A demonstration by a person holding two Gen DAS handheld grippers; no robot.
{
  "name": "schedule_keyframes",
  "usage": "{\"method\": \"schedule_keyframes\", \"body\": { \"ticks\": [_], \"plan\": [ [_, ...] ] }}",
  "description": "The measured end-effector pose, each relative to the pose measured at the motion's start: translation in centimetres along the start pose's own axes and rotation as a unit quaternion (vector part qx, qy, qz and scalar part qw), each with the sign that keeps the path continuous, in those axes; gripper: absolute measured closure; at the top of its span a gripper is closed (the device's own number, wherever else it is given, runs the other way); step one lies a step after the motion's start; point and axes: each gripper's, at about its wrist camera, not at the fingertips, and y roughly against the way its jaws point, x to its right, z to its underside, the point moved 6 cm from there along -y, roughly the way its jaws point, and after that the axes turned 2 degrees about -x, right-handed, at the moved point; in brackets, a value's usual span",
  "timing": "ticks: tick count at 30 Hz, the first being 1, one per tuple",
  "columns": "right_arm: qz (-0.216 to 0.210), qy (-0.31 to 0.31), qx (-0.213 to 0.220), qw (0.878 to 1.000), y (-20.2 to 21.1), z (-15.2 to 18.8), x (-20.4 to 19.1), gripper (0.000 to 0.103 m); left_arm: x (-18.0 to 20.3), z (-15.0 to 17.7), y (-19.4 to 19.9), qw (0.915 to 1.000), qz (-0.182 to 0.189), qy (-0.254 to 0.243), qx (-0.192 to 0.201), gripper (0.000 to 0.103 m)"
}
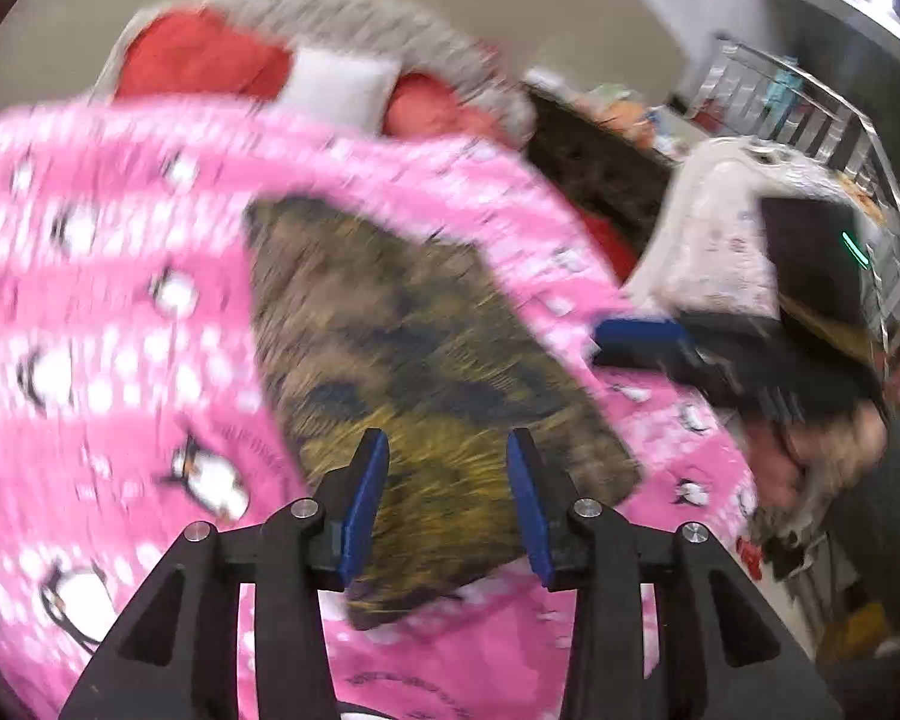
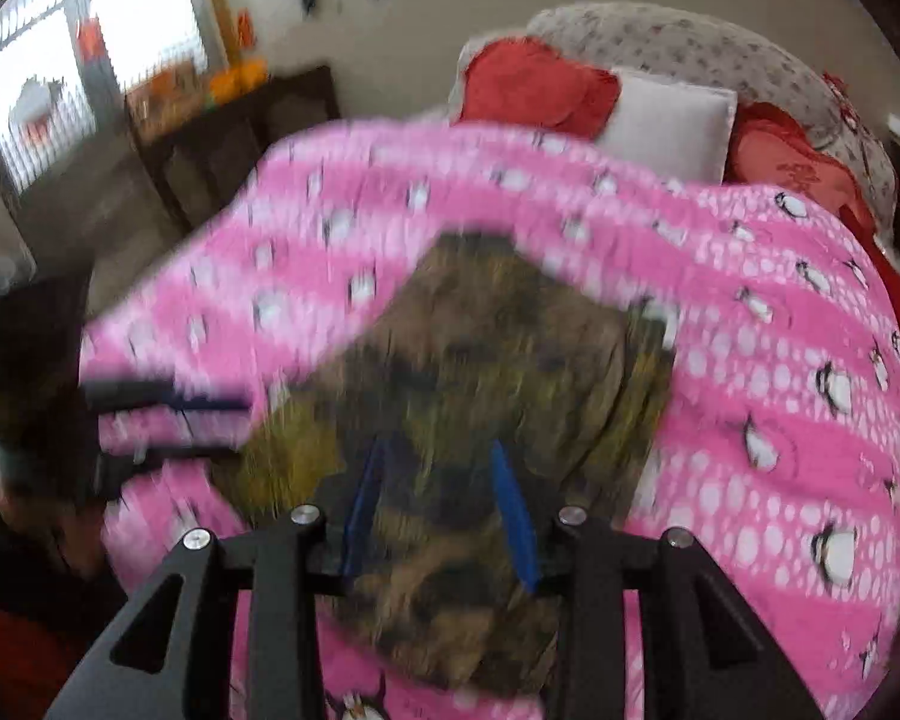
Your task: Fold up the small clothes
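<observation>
A small brown and olive camouflage garment (image 1: 414, 372) lies flat on a pink penguin-print blanket (image 1: 108, 312); it also shows in the right wrist view (image 2: 498, 372). My left gripper (image 1: 447, 450) is open and empty, its blue pads (image 1: 369, 492) hovering over the garment's near end. My right gripper (image 2: 441, 462) is open and empty above the garment's near part. In the left wrist view the right gripper (image 1: 642, 339) sits at the garment's right side. In the right wrist view the left gripper (image 2: 168, 405) is blurred at the garment's left. Both views are motion-blurred.
Red pillows (image 2: 534, 87), a white pillow (image 2: 672, 120) and a grey patterned cushion (image 2: 690, 42) lie at the bed's head. A dark wooden cabinet (image 2: 234, 132) stands beside the bed below a barred window (image 2: 36, 78). A metal rack (image 1: 810, 114) stands at the right.
</observation>
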Motion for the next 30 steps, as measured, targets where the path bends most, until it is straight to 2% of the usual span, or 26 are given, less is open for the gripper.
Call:
{"method": "schedule_keyframes", "body": {
  "ticks": [1, 2, 3, 5, 6, 9, 11, 13, 17, 20, 22, 25, 26, 27, 30],
  "plan": [
    [0.005, 0.000, -0.017, 1.000, -1.0, 1.0, 0.1, 0.064, -0.3, 0.6, -1.3, 0.9997, 0.001, 0.012, -0.020, 0.084],
    [0.023, 0.000, -0.052, 0.998, -2.9, 2.8, 0.5, 0.064, -0.8, 1.6, -2.8, 0.9985, 0.006, 0.022, -0.049, 0.084],
    [0.035, -0.007, -0.074, 0.997, -4.2, 4.3, 1.1, 0.063, -0.7, 2.1, -3.1, 0.9989, 0.014, 0.013, -0.043, 0.085],
    [0.018, -0.043, -0.048, 0.998, -4.3, 5.4, 1.9, 0.062, -0.3, 2.2, -2.9, 0.9992, 0.004, -0.001, -0.041, 0.085],
    [0.014, -0.060, -0.052, 0.997, -4.0, 5.3, 2.1, 0.062, -0.1, 1.9, -2.4, 0.9990, 0.002, -0.001, -0.044, 0.085],
    [0.028, -0.062, -0.048, 0.997, -2.4, 3.4, 1.6, 0.063, 0.5, 0.3, -0.4, 0.9996, -0.001, -0.009, -0.026, 0.085],
    [0.050, -0.059, -0.011, 0.997, -0.8, 1.1, 1.3, 0.063, 0.3, -2.0, 0.0, 1.0000, -0.007, -0.006, 0.004, 0.085],
    [0.079, -0.085, 0.018, 0.993, 0.1, -1.5, 2.0, 0.063, -0.7, -4.4, -0.3, 0.9995, -0.025, 0.003, 0.021, 0.085],
    [0.160, -0.171, 0.040, 0.971, -1.6, -5.7, 4.5, 0.063, -2.8, -9.9, -2.8, 0.9968, -0.041, 0.058, 0.037, 0.085],
    [0.201, -0.208, 0.049, 0.956, -4.1, -7.2, 6.4, 0.063, -3.8, -13.1, -6.1, 0.9942, -0.067, 0.077, 0.034, 0.085],
    [0.196, -0.225, 0.049, 0.953, -6.4, -6.8, 7.9, 0.063, -4.1, -13.9, -8.9, 0.9937, -0.080, 0.073, 0.030, 0.084],
    [0.210, -0.201, 0.019, 0.956, -10.8, -4.1, 9.9, 0.060, -5.9, -12.9, -12.9, 0.9904, -0.112, 0.081, -0.005, 0.084],
    [0.193, -0.209, 0.032, 0.958, -11.1, -3.7, 10.2, 0.060, -6.2, -12.5, -13.5, 0.9901, -0.112, 0.085, -0.003, 0.084],
    [0.177, -0.226, 0.044, 0.957, -10.9, -3.6, 10.6, 0.060, -6.1, -12.3, -13.5, 0.9905, -0.117, 0.070, 0.015, 0.083],
    [0.166, -0.231, 0.046, 0.958, -11.2, -3.5, 10.8, 0.059, -5.8, -12.4, -14.2, 0.9890, -0.137, 0.053, 0.015, 0.080]
  ]
}}
